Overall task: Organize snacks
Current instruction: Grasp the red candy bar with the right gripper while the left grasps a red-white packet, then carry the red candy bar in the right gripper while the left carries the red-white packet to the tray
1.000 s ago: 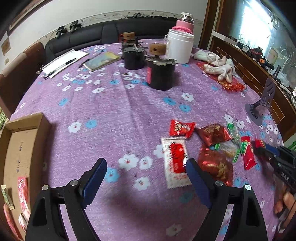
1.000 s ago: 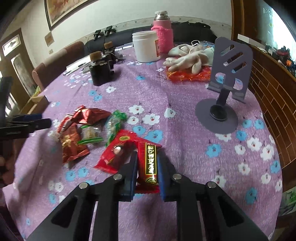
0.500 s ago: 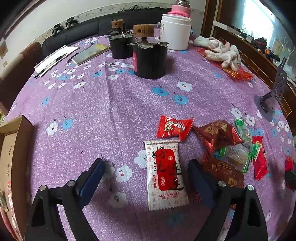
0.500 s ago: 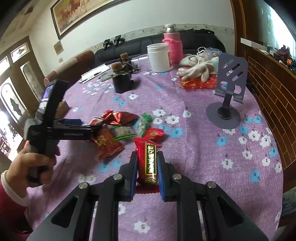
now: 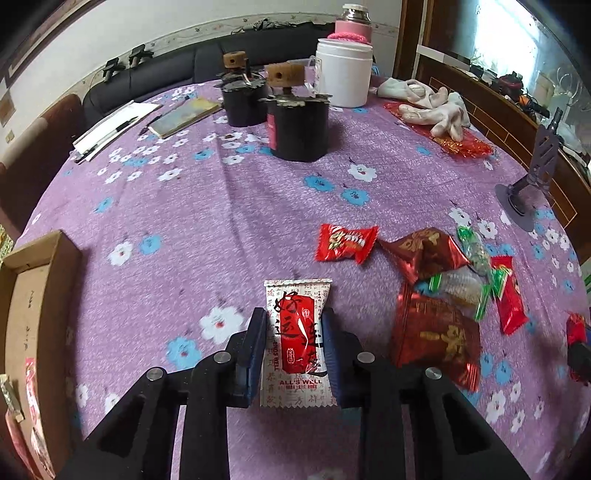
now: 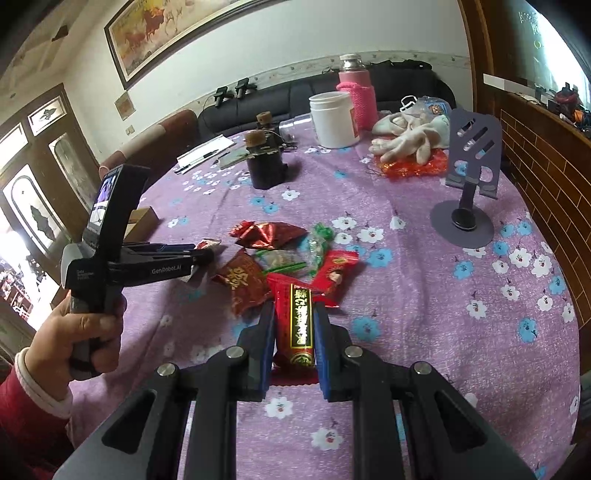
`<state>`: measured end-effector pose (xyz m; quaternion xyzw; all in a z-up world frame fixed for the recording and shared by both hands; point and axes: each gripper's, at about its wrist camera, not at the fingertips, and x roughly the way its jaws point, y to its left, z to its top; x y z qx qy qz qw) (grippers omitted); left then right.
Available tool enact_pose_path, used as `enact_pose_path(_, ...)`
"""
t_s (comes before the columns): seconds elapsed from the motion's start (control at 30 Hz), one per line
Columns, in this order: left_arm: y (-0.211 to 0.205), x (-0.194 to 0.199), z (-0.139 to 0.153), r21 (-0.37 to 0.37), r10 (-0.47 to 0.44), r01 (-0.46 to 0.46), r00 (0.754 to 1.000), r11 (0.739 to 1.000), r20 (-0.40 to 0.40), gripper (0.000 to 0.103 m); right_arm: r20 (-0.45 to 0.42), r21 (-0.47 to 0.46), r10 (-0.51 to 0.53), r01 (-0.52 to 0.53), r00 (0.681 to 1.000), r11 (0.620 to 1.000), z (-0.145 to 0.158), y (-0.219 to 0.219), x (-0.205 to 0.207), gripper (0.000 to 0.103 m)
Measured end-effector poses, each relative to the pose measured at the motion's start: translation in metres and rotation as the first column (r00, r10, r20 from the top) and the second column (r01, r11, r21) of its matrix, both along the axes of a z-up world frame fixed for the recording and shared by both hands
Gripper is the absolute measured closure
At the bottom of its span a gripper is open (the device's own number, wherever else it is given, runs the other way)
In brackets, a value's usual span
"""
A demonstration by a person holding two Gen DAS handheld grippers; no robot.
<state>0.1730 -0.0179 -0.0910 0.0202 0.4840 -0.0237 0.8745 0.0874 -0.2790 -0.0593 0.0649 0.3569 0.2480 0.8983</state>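
The left claw point(image 5: 294, 345) pinches a white snack packet point(image 5: 296, 341) with a red label, its two fingers pressed against the packet's long sides, low over the table point(image 5: 207, 206). Ahead and to its right lies a loose heap of red and green snacks point(image 5: 439, 280). At its left sits a cardboard box point(image 5: 22, 295). The right claw point(image 6: 294, 330) grips a red snack bar point(image 6: 300, 321), the heap just beyond its fingertips.

A home living room. A black sofa point(image 6: 295, 96) lines the wall under a framed painting point(image 6: 177, 33). A flowered tablecloth point(image 5: 221, 206) covers the table.
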Motion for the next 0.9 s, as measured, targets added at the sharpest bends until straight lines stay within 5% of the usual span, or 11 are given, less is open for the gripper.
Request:
enact_pose_path(0.43,0.059,-0.052,0.038,0.024,0.118,-0.12,0.989,0.992,0.086,0.073,0.014,0.027,0.094,-0.094,0.996,0.995,0.01,0.054,-0.009,0.084)
enact_pose_path(0.9,0.162,-0.093,0.065,0.025,0.289,-0.295,0.947,0.955,0.14,0.072,0.025,0.05,0.336,-0.337,0.942,0.94,0.031,0.203,0.005,0.084)
